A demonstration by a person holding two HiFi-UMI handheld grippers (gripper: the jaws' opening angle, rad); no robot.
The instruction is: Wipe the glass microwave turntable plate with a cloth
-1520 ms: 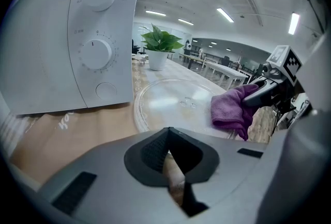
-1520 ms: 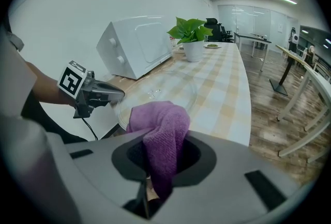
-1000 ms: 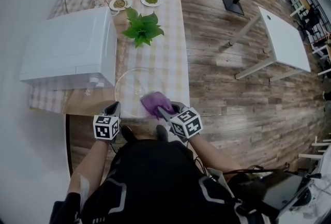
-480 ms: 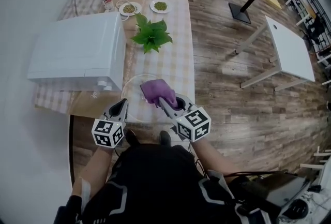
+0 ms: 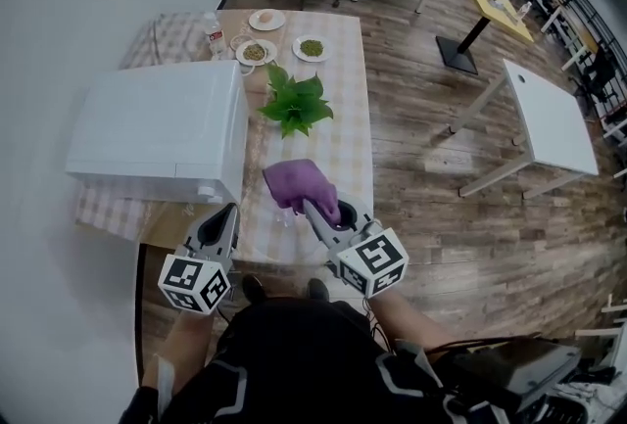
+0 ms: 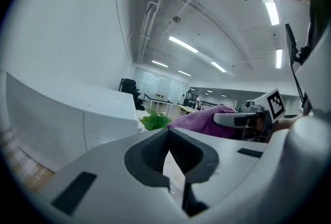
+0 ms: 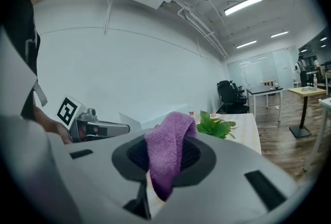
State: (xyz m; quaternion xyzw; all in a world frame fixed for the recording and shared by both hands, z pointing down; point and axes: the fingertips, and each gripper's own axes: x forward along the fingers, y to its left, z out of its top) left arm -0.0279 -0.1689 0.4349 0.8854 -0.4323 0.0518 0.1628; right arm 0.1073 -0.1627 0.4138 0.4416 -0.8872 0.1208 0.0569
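The right tongs (image 5: 312, 207), clamped on the purple cloth (image 5: 297, 182), hang directly above the glass plate (image 5: 269, 222), nearer it than the closed, empty left tongs (image 5: 230, 212).

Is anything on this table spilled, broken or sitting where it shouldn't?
Nothing looks spilled or broken. The purple cloth is bunched in the right claw, above the near end of the table. The one untidy thing is that the checked tablecloth leaves the near left corner of the table bare.

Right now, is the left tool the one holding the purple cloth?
No, the purple cloth is pinched between the fingers of the right gripper.
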